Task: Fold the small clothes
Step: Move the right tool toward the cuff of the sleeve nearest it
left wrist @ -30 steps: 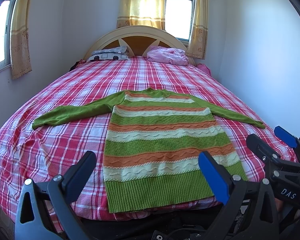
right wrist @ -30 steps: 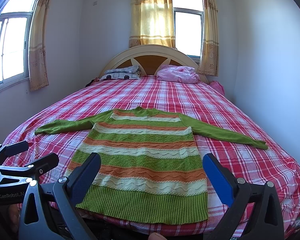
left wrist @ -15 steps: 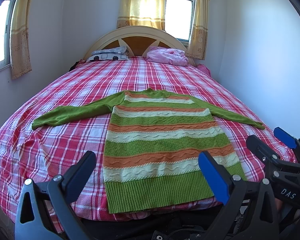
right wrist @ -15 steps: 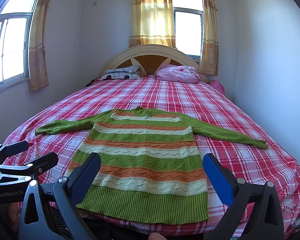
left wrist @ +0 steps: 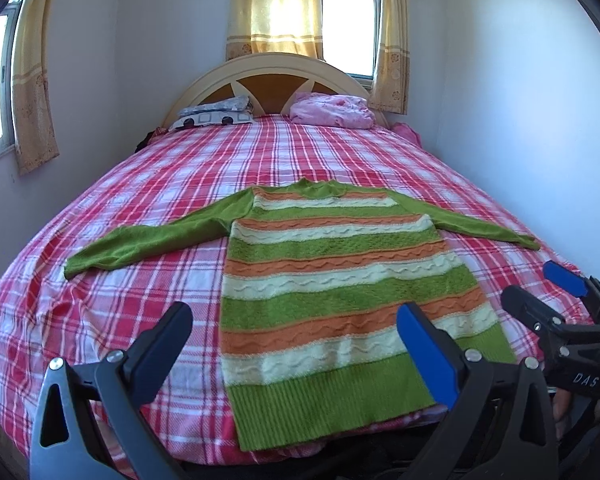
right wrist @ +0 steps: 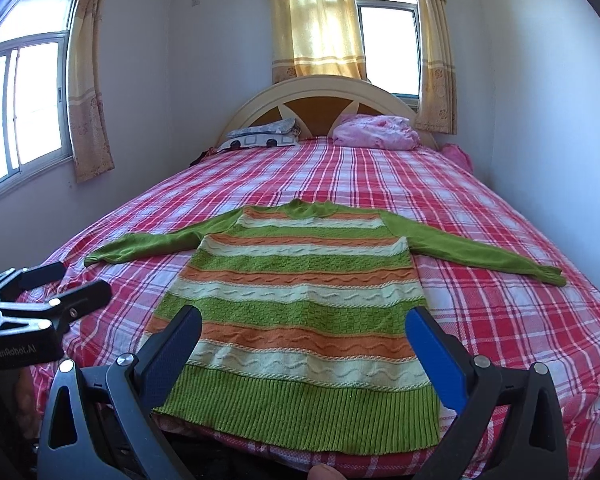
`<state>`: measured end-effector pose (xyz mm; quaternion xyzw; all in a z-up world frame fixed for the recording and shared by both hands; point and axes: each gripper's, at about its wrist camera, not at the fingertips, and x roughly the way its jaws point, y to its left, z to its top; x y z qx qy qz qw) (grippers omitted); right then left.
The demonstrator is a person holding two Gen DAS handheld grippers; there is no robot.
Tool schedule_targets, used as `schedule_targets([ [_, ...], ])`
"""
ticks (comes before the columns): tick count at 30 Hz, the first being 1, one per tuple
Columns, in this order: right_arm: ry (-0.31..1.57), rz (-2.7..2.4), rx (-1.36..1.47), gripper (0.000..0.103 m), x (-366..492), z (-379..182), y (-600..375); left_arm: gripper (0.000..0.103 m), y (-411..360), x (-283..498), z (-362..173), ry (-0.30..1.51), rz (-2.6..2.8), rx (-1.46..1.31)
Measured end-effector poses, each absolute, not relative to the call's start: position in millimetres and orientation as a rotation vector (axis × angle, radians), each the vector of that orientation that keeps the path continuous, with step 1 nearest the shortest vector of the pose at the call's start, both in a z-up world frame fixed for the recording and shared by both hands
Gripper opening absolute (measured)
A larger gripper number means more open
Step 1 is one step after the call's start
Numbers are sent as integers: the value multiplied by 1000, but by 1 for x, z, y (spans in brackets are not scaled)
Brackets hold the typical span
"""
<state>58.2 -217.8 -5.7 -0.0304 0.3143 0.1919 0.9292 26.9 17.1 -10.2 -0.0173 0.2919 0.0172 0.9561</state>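
A small knit sweater (left wrist: pixel 340 280) (right wrist: pixel 300 300) with green, orange and cream stripes lies flat on the bed, both green sleeves spread out to the sides and its ribbed hem at the near edge. My left gripper (left wrist: pixel 296 320) hovers open in front of the hem, toward the sweater's left half, holding nothing. My right gripper (right wrist: pixel 302 322) is open too, centred before the hem with nothing between its fingers. Each gripper also appears in the other's view: the right gripper (left wrist: pixel 540 292) at the right edge, the left gripper (right wrist: pixel 76 280) at the left edge.
The bed has a red and white plaid sheet (left wrist: pixel 140 300) (right wrist: pixel 520 320) and a curved headboard (right wrist: pixel 320 96). A folded patterned cloth (right wrist: pixel 260 136) and a pink bundle (right wrist: pixel 376 132) lie at the head. Walls stand close on both sides; curtained windows (right wrist: pixel 380 40) are behind.
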Motion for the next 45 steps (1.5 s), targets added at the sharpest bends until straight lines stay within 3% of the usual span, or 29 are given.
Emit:
schedule_targets([
  [21,838,219,-45,102,195,-90,-280,103,55,146,-59,734,104,97],
  [35,909,53,32,101,282,-124,-350,103,71,234,-73,678,142,5],
  [38,921,23,63,97,297,-130,-365,103,72,254,-79,679,148,-12],
  [41,954,-6,143,79,313,-138,-391,103,75,270,-84,670,151,-29],
  [45,952,-81,278,72,324,-140,-437,103,82,290,-89,642,186,-25],
])
